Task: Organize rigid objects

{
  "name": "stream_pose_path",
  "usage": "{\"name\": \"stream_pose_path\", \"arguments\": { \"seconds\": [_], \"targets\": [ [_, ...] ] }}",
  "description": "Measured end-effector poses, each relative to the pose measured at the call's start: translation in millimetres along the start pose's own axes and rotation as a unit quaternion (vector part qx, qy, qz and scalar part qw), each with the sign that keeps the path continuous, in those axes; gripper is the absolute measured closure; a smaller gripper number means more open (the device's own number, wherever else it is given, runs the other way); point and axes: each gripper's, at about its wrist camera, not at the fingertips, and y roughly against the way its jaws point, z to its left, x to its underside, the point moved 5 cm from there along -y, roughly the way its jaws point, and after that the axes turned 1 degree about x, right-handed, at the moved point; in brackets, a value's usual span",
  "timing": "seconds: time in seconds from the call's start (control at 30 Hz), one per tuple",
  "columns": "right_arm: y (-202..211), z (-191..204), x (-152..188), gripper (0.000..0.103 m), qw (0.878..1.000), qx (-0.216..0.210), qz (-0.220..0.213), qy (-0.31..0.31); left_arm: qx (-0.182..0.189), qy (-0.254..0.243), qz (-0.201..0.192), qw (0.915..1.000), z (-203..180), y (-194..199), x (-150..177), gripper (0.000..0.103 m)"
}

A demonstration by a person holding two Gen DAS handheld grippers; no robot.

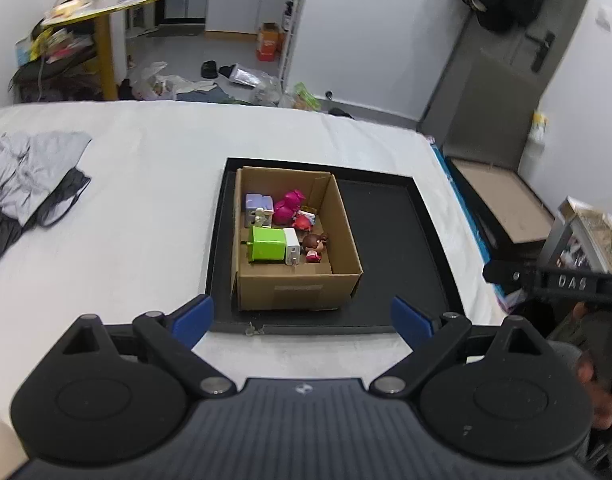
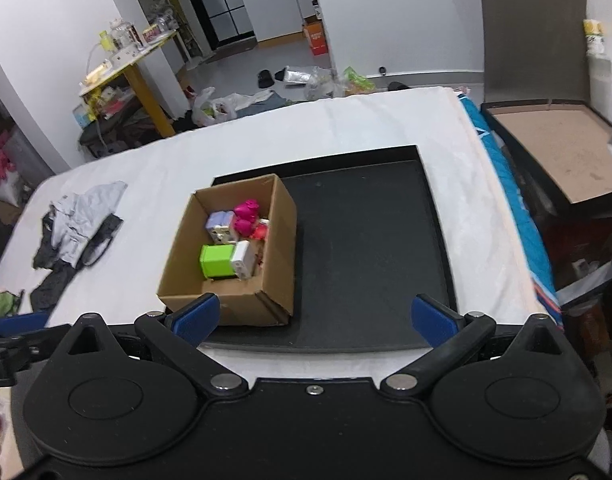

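A brown cardboard box [image 1: 298, 292] [image 2: 234, 304] stands in the left part of a black tray [image 1: 390, 240] [image 2: 366, 248] on a white bed. Inside lie a green cube [image 1: 266, 244] [image 2: 216, 260], a white adapter [image 1: 292, 246] [image 2: 242, 260], a lilac block [image 1: 258, 204] [image 2: 220, 222], a magenta toy [image 1: 288, 204] [image 2: 246, 216] and a small doll [image 1: 316, 246]. My left gripper [image 1: 302, 318] hangs open and empty above the tray's near edge, short of the box. My right gripper [image 2: 316, 316] is also open and empty, near the tray's front rim.
Grey and black clothes [image 1: 30, 176] [image 2: 78, 224] lie on the bed at the left. A second black tray with a brown bottom [image 2: 562, 156] stands off the bed's right side. The floor beyond holds bags and a yellow table [image 1: 98, 12].
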Motion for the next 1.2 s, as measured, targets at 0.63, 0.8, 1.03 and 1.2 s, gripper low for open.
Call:
{"name": "stream_pose_path", "arguments": {
  "seconds": [0.63,0.8,1.03,1.2],
  "targets": [
    [23,19,32,0.0,1.0,-0.012,-0.008,0.002,-0.025,0.0,0.003,0.9997,20,8,25,0.004],
    [23,17,36,0.0,1.0,-0.002,-0.001,0.001,-0.032,0.001,-0.002,0.9995,23,12,23,0.004],
    [20,20,41,0.0,1.0,-0.011,0.002,0.001,-0.038,-0.005,0.002,0.9992,25,13,23,0.004],
    [20,22,43,0.0,1.0,-0.016,0.001,0.006,-0.037,-0.012,0.006,0.9992,22,13,25,0.004]
  ]
}}
